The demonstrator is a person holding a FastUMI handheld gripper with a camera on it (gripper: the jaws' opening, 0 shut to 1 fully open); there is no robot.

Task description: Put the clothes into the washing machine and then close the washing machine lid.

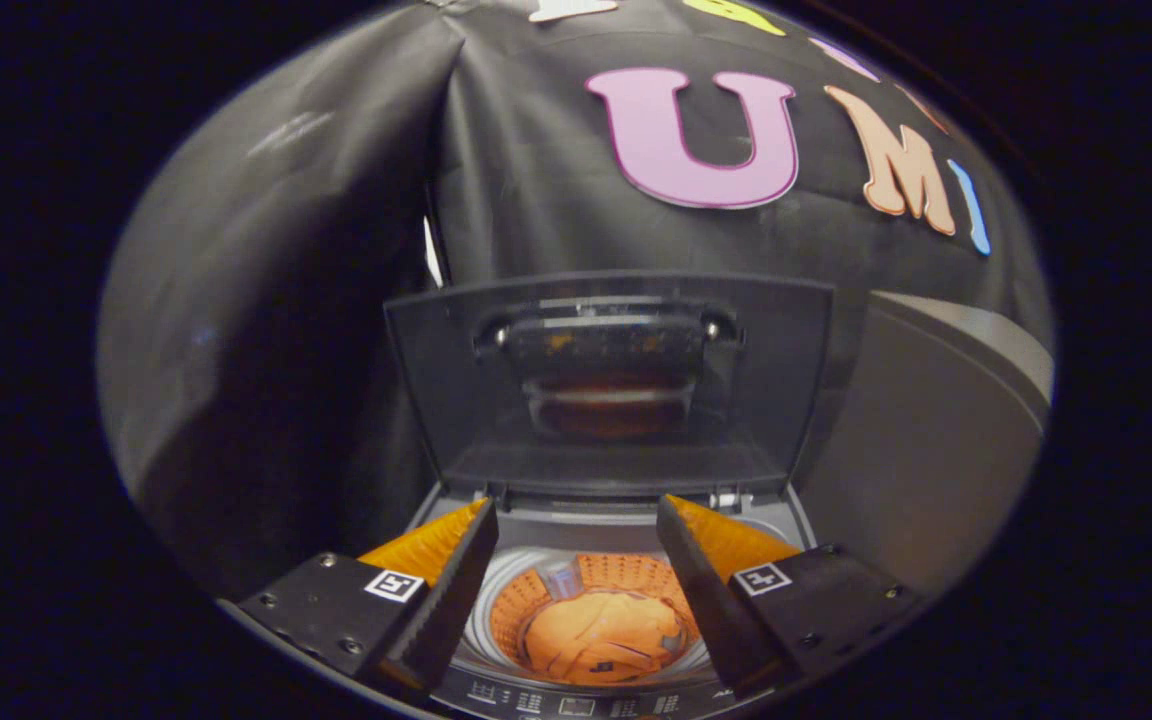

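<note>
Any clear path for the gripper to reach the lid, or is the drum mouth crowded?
Gripper open, holding nothing. Open gap between the fingers above the drum; orange clothes fill its bottom. Upright lid stands just beyond, nothing in front.

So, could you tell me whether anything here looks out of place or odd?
Nothing stands out. The clothes lie inside the drum, below the open gripper, with nothing draped over the rim. The lid stands upright and open, so closing it remains. The gripper holds nothing.
</note>
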